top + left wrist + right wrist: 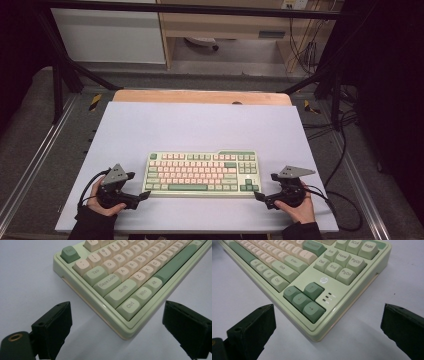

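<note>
A pale green keyboard (pixel 201 174) with cream and green keys lies on the white board (pixel 200 120), near its front edge. My left gripper (pixel 140 185) is at the keyboard's front left corner, held in a gloved hand. In the left gripper view the keyboard (pixel 130 272) shows its Ctrl corner between the wide-apart jaws of the left gripper (pixel 117 315), untouched. My right gripper (pixel 265 186) is at the front right corner. In the right gripper view the keyboard (pixel 312 272) has its arrow-key corner between the spread jaws of the right gripper (pixel 328 312), with gaps on both sides.
The board rests on a wooden table (pixel 200 96) inside a black metal frame (pixel 60 75). Cables (pixel 345 150) trail on the floor at the right. Bare board stretches behind the keyboard and to either side.
</note>
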`<state>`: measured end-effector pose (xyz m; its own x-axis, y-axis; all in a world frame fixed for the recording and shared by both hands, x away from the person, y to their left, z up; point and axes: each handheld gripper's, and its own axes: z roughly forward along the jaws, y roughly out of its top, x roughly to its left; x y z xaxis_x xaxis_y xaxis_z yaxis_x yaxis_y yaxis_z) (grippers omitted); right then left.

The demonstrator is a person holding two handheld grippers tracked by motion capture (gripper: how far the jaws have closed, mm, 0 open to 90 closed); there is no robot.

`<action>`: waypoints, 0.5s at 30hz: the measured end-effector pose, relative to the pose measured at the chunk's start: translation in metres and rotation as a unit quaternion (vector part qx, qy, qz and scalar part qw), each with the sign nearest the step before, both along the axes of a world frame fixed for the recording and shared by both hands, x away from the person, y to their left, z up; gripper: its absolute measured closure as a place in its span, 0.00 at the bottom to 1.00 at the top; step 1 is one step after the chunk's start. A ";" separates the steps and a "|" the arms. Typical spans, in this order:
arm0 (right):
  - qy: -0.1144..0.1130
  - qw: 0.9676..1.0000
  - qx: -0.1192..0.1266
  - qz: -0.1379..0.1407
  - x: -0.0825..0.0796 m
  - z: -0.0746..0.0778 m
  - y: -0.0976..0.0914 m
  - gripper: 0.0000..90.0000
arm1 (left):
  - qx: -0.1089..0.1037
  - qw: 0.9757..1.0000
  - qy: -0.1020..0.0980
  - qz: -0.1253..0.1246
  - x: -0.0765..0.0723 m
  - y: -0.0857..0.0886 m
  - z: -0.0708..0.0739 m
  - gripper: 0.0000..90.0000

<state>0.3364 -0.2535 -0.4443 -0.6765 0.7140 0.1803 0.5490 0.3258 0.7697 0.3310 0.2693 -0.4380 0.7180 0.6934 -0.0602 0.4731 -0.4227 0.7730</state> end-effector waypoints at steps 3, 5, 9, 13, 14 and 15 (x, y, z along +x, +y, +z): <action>0.000 1.000 0.001 0.000 0.000 0.000 0.000 0.00 | 0.000 1.000 -0.001 0.000 0.000 0.000 0.001 0.10; 0.000 1.000 0.000 0.000 0.000 0.000 0.000 0.00 | -0.001 1.000 -0.002 0.000 0.000 0.000 0.001 0.10; 0.002 1.000 0.000 0.001 0.000 0.000 0.000 0.00 | 0.000 1.000 -0.002 0.001 0.000 -0.001 0.001 0.10; 0.001 1.000 -0.001 0.002 0.000 0.000 0.000 0.00 | 0.001 1.000 -0.004 -0.001 -0.001 -0.001 0.002 0.10; 0.002 1.000 0.000 0.000 0.000 0.000 0.000 0.00 | 0.000 1.000 -0.004 0.000 -0.001 -0.001 0.002 0.10; 0.002 1.000 -0.001 0.000 0.000 0.000 0.000 0.00 | 0.000 1.000 -0.004 0.000 -0.001 -0.002 0.002 0.10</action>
<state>0.3364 -0.2531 -0.4444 -0.6760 0.7142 0.1813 0.5516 0.3274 0.7672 0.3301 0.2677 -0.4356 0.7191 0.6928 -0.0543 0.4660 -0.4227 0.7773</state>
